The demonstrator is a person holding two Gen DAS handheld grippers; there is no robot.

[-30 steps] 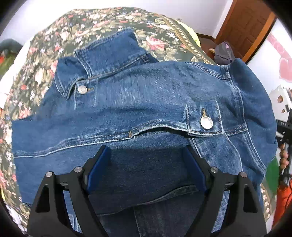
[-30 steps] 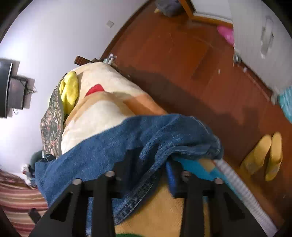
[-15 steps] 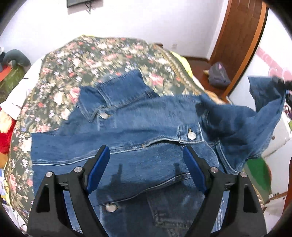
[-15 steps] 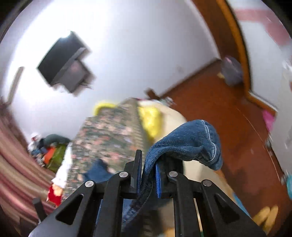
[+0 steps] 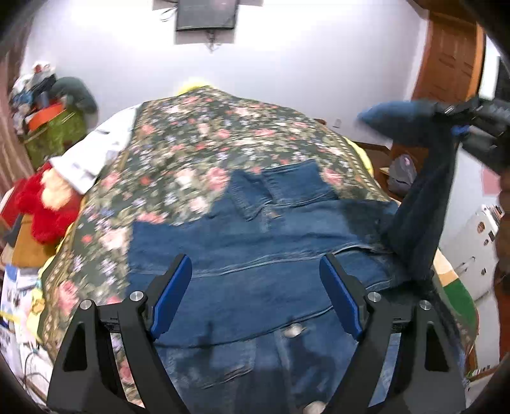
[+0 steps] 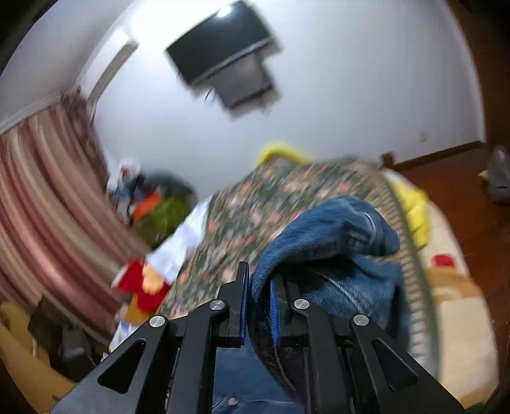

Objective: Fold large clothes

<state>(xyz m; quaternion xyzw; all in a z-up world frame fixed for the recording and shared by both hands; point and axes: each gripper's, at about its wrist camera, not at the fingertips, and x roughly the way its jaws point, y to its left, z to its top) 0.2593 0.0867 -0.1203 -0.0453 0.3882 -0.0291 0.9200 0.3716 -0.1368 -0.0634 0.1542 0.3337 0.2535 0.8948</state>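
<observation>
A blue denim jacket [image 5: 255,254] lies spread on the floral bedspread [image 5: 207,133], collar toward the far end. My left gripper [image 5: 255,283] is open and empty, held above the jacket's lower front. My right gripper [image 6: 258,286] is shut on the jacket's sleeve [image 6: 331,242] and holds it up in the air. In the left wrist view the right gripper [image 5: 459,127] shows at the upper right, with the sleeve [image 5: 420,203] hanging from it down to the jacket's right side.
A red plush toy [image 5: 47,207] and white cloth [image 5: 95,149] lie at the bed's left edge. A green bin with clutter [image 5: 54,127] stands by the far wall. A TV [image 5: 207,14] hangs on the wall. A wooden door [image 5: 452,54] is at the right.
My right gripper has lifted the sleeve higher and swung it over toward the bed. My left gripper has risen and pulled back from the jacket, still open.
</observation>
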